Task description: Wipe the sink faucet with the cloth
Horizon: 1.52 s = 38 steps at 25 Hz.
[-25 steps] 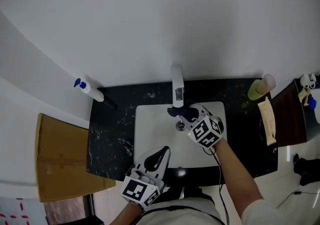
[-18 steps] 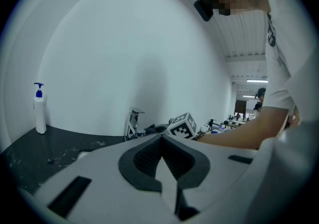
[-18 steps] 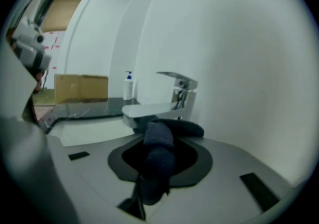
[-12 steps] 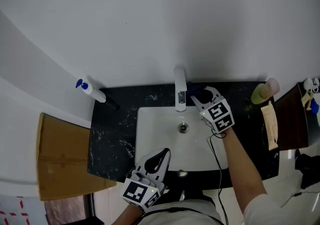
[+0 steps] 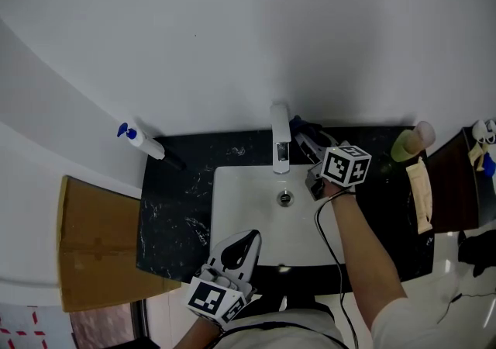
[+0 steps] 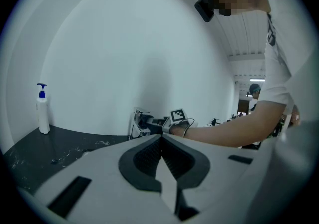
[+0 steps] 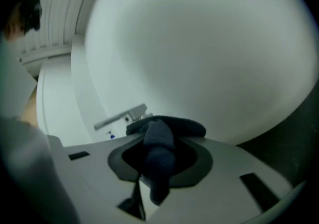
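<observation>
**Cloth shifts from under spout to faucet's right side**

R gripper (image 5: 308, 140) has its jaws part-closed and clamped on a bunched dark blue fabric cloth (image 7: 158, 156). It sits just right of the upright chrome faucet (image 5: 279, 136), near the back of the black marbled counter (image 5: 178, 200). A sec ago it was lower, under the spout and over the white ceramic basin (image 5: 240, 200). Since then it's come up & rolled. My read: spout underside done, side of the body next, wipe approx midway.

L gripper (image 5: 242, 245) is idle at the basin's front edge, jaws together, nothing in them.

Can't tell if the cloth actually touches metal. Head view hides most of it behind the gripper. R gripper view shows only the faucet's lever past the cloth, blurred, w/ the spout out of sight.
</observation>
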{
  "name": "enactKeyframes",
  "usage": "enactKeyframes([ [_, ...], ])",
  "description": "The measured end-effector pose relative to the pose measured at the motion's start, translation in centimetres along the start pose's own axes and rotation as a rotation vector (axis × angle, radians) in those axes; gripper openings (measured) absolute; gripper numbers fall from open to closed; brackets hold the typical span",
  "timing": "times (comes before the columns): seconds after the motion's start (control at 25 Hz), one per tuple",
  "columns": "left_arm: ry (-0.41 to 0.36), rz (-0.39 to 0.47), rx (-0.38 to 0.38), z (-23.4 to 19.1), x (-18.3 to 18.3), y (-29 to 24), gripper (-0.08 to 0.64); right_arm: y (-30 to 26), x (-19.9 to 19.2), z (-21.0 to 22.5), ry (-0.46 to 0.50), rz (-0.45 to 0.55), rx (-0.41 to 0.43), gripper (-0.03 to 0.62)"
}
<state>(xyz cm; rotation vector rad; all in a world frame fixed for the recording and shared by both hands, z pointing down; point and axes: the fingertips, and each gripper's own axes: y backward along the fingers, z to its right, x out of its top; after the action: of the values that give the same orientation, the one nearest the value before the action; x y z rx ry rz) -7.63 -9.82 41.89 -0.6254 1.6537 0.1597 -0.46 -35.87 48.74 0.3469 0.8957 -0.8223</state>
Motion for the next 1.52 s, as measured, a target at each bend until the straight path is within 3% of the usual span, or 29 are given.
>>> enactKeyframes([
  [0.08,0.003,0.005,-0.002,-0.1,0.1,0.0,0.002,0.2,-2.7,0.2,0.039,-0.092,-0.027,0.101],
  [0.16,0.006,0.012,-0.007,-0.1,0.2,0.0,0.002,0.9,-4.3,-0.4,0.015,-0.124,-0.011,0.101],
  [0.36,0.018,0.034,-0.023,-0.4,0.4,0.2,0.002,3.6,-7.8,-3.5,-0.122,-0.11,0.062,0.098],
  [0.44,0.023,0.041,-0.034,-0.6,0.5,0.3,0.002,4.5,-8.9,-4.6,-0.129,-0.111,0.067,0.098],
  [0.8,0.042,0.06,-0.069,-1.6,0.6,1.1,0.002,6.2,-10.2,-10.1,0.066,-0.145,0.034,0.098],
  [0.88,0.041,0.067,-0.074,-1.9,0.7,1.2,0.002,6.2,-9.3,-11.7,0.21,-0.155,0.018,0.098],
  [1.08,0.045,0.083,-0.082,-2.5,1.1,1.6,0.002,3.4,-7.0,-15.0,0.812,-0.273,-0.069,0.098],
  [1.28,0.054,0.099,-0.082,-2.8,1.2,2.2,0.002,-0.2,-9.7,-14.7,1.423,-0.587,-0.111,0.098],
  [1.4,0.064,0.108,-0.076,-3.1,1.2,2.7,0.002,-1.1,-11.2,-12.7,1.646,-0.767,-0.132,0.098],
  [1.52,0.072,0.112,-0.068,-3.6,1.1,3.3,0.002,-2.1,-11.5,-11.2,1.799,-0.88,-0.16,0.098],
])
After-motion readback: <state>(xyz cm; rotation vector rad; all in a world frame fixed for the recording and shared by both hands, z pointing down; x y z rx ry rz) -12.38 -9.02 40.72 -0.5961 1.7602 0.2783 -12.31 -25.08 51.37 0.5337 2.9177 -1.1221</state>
